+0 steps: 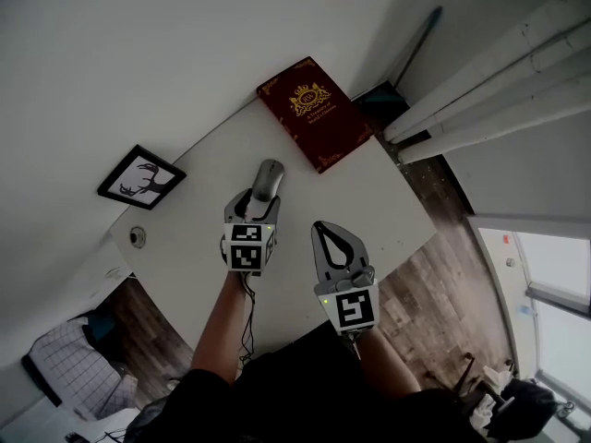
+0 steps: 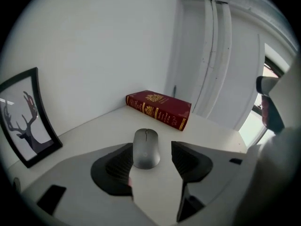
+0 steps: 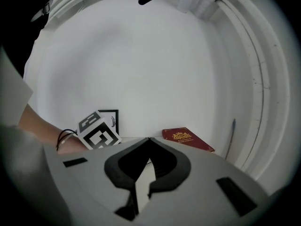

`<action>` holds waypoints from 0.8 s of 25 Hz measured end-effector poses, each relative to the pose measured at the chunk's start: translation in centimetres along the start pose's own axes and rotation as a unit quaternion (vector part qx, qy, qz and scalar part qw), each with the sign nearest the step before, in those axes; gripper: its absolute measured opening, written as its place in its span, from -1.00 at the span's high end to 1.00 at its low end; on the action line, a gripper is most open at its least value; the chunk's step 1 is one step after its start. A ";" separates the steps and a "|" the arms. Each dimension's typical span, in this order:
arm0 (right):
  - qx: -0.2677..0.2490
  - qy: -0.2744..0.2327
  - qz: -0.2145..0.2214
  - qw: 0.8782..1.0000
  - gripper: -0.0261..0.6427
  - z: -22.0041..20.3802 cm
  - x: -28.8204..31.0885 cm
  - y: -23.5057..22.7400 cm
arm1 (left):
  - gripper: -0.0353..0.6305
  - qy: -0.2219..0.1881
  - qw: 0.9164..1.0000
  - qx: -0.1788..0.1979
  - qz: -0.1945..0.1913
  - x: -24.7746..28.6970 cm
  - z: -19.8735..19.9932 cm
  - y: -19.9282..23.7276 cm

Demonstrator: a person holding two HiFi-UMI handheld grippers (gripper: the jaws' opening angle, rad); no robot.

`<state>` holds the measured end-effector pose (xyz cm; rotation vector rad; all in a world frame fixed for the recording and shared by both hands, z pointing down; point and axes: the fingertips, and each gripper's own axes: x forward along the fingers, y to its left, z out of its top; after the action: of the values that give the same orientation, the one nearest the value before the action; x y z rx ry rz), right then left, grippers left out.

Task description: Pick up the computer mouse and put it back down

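Observation:
A grey computer mouse (image 1: pixel 268 179) lies on the white table (image 1: pixel 369 192). My left gripper (image 1: pixel 260 197) stands over its near end, tilted downward. In the left gripper view the mouse (image 2: pixel 146 148) lies flat between the open jaws of the left gripper (image 2: pixel 151 147); a gap shows on its right side and the pads do not press on it. My right gripper (image 1: pixel 317 224) hovers to the right of the mouse, above the table's near part. In the right gripper view the right gripper (image 3: pixel 149 139) has its tips together, with nothing between them.
A dark red book (image 1: pixel 314 111) with gold print lies at the table's far corner, beyond the mouse. A black-framed deer picture (image 1: pixel 140 176) leans against the wall at the left. A small round fitting (image 1: pixel 138 237) sits near the left edge. Wooden floor lies to the right.

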<state>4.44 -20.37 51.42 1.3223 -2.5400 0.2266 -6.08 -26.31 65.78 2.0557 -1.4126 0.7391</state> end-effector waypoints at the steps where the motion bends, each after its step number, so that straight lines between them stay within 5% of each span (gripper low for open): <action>1: 0.000 0.000 -0.001 1.000 0.87 -0.2 0.0 -0.2 | 0.15 0.006 1.000 -0.003 0.001 0.5 -0.1 0.3; 9: 0.000 0.014 -0.010 1.000 0.87 -0.8 -0.1 -1.8 | -0.15 0.056 0.998 -0.008 -0.007 3.8 -0.6 1.6; 20: 0.004 0.014 -0.016 1.000 0.86 -1.4 0.0 -2.9 | -0.15 0.093 0.996 0.005 -0.007 5.9 -1.6 1.8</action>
<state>7.05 -21.73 52.79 1.3513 -2.4957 0.2485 -6.21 -29.59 71.18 1.9467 -1.2913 0.9077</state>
